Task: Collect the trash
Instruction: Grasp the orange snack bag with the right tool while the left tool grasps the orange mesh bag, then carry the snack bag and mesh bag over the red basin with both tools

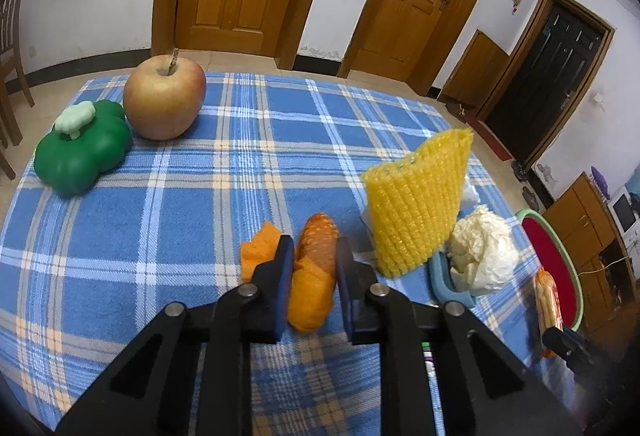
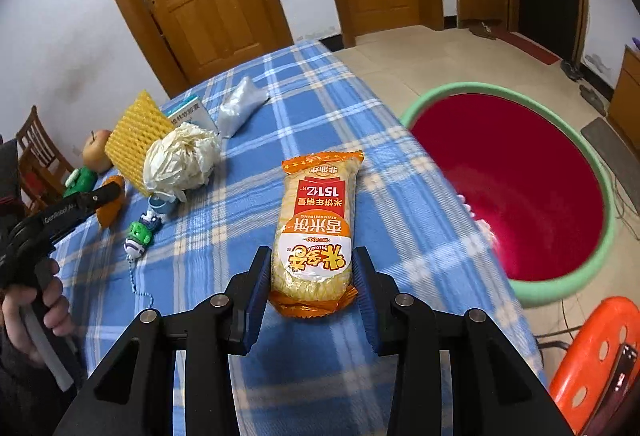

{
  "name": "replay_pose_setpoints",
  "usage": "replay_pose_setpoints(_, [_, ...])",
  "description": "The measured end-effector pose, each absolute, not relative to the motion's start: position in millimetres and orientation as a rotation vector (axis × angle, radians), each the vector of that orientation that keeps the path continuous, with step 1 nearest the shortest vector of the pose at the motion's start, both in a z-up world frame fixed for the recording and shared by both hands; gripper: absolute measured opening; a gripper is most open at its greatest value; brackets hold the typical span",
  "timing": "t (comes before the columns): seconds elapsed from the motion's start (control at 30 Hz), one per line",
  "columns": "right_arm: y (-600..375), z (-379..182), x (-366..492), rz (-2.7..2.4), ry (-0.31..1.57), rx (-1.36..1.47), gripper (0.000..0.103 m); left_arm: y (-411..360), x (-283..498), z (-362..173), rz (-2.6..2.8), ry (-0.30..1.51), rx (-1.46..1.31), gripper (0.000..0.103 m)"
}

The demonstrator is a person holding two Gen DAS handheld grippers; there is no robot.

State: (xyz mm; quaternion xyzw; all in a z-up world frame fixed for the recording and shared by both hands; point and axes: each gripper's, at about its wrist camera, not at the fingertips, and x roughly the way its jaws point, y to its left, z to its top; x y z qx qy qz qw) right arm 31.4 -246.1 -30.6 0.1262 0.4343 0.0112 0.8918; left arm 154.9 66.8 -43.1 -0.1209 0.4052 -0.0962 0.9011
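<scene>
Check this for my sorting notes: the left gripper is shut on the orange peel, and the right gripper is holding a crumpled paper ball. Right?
Not quite. The right gripper holds a rice cracker packet, as the right wrist view shows; the crumpled paper ball lies on the table. The left gripper is shut on the orange peel.

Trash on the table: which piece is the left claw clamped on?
The orange peel; the left claw pinches it. The yellow foam net and the crumpled tissue lie untouched to its right.

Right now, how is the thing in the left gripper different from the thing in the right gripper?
The orange peel is plain, crumpled and small; the rice cracker packet is printed, smooth and longer. The peel is trash lying beside another scrap; the packet lies alone near the red basin. Both sit on the checked cloth, pinched between blue fingers.
</scene>
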Motion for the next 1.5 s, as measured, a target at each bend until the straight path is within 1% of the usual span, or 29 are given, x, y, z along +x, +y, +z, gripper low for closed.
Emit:
replay_pose_setpoints(0.13, [-259.6,-26.0,15.3,0.005,0.875,0.304,0.041,68.7,152.0,-38.6,-0.202,0.831,-0.26,0.017])
replay_pose_setpoints(0.3, [-273.6,-21.2,5.2,-0.009,0.849,0.328,0.041,68.9,145.6,-28.7,-0.22,0.822,-0.283,0.016])
replay_pose_setpoints(0.67, [-297.6,-12.6,-14.2,-0.011,0.797,0.392,0.041,47.6,112.7,14.0,-0.298,0.772,-0.29,0.016])
replay_pose_setpoints(0.97, [-318.2,-8.3,-28.6,-0.022,0.749,0.458,0.041,9.0,93.3,39.6,-0.387,0.754,-0.262,0.016])
replay_pose_setpoints(1.17, [-340.7,-3.9,-36.7,-0.062,0.721,0.502,0.041,-28.6,87.4,45.3,-0.483,0.771,-0.236,0.016])
replay_pose_setpoints(1.5, [-361.0,-2.5,-38.1,-0.136,0.715,0.495,0.041,-91.1,87.5,49.5,-0.622,0.792,-0.145,0.016])
